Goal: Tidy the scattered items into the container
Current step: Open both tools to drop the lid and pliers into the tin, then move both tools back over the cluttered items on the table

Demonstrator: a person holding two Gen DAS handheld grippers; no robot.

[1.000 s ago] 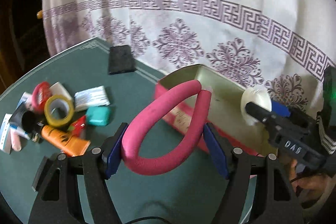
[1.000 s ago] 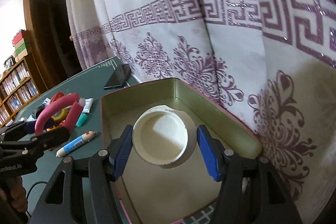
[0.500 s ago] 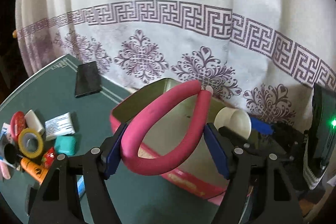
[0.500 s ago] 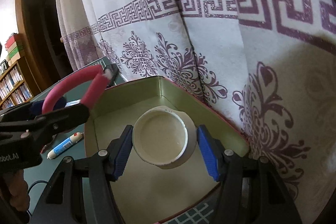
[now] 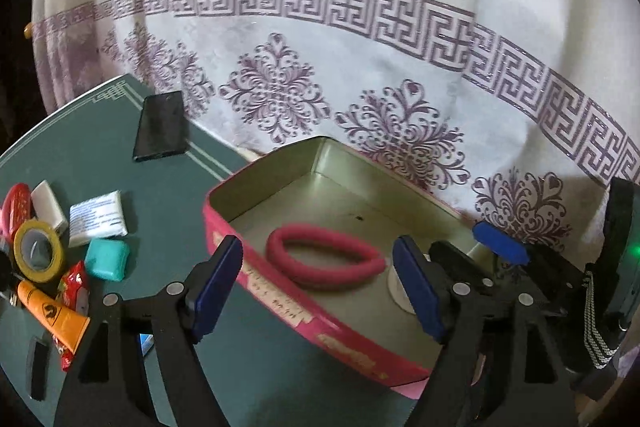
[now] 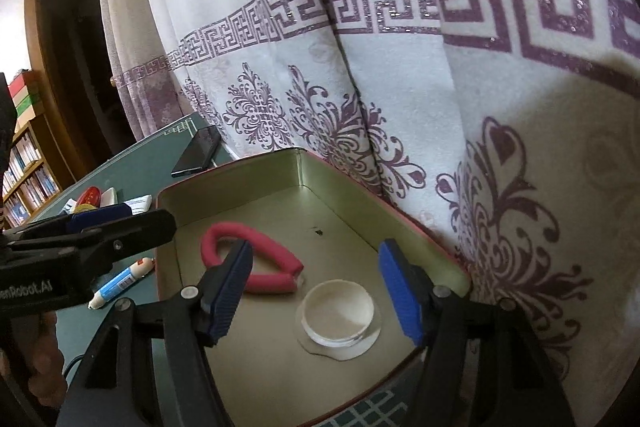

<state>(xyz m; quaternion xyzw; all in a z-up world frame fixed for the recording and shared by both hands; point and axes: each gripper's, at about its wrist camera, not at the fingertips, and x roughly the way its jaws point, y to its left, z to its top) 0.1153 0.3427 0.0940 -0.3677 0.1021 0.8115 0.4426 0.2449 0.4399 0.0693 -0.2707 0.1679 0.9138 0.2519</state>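
Note:
A pink-sided tin box (image 5: pixel 280 301) (image 6: pixel 424 239) stands on the green table by the curtain. A pink foam loop (image 5: pixel 320 259) (image 6: pixel 256 259) lies on its floor, and a white round tub (image 6: pixel 338 315) sits beside it, mostly hidden in the left wrist view. My left gripper (image 5: pixel 316 291) is open and empty above the box's near wall. My right gripper (image 6: pixel 316 295) is open and empty above the tub. Scattered items lie at the left: yellow tape roll (image 5: pixel 38 255), teal case (image 5: pixel 107 259), orange tube (image 5: pixel 52 315), white packet (image 5: pixel 98 219).
A black phone (image 5: pixel 162 125) (image 6: pixel 198 151) lies at the table's far edge by the white and purple curtain (image 5: pixel 360 67). A blue and white pen (image 6: pixel 120 283) lies left of the box. A bookshelf (image 6: pixel 24 179) stands far left.
My left gripper opened and dropped the pink loop into the box. My right gripper opened and set the white tub down on the box floor.

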